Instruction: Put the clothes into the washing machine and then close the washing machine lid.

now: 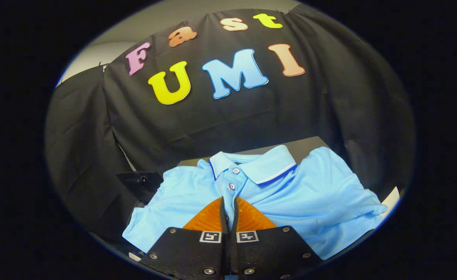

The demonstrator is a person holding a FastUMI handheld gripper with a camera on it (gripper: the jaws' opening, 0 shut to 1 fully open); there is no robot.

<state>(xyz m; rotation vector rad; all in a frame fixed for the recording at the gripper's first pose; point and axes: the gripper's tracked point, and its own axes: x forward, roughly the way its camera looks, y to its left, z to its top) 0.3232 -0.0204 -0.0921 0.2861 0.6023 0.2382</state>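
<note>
A light blue polo shirt (310, 194) lies spread out, collar away from me, on a dark table (308, 144). Its collar has a dark trim line, and two buttons show on the placket. My gripper (229, 199) hovers over the shirt's front, its tips just below the second button. The two fingers stand together with only a thin slit between them, and the cloth below lies flat with no pull in it.
The booth's black cloth wall rises close behind the table. A dark angular part (139, 182) juts out beside the shirt's left sleeve. A small white edge (392, 200) peeks out past the shirt's right sleeve.
</note>
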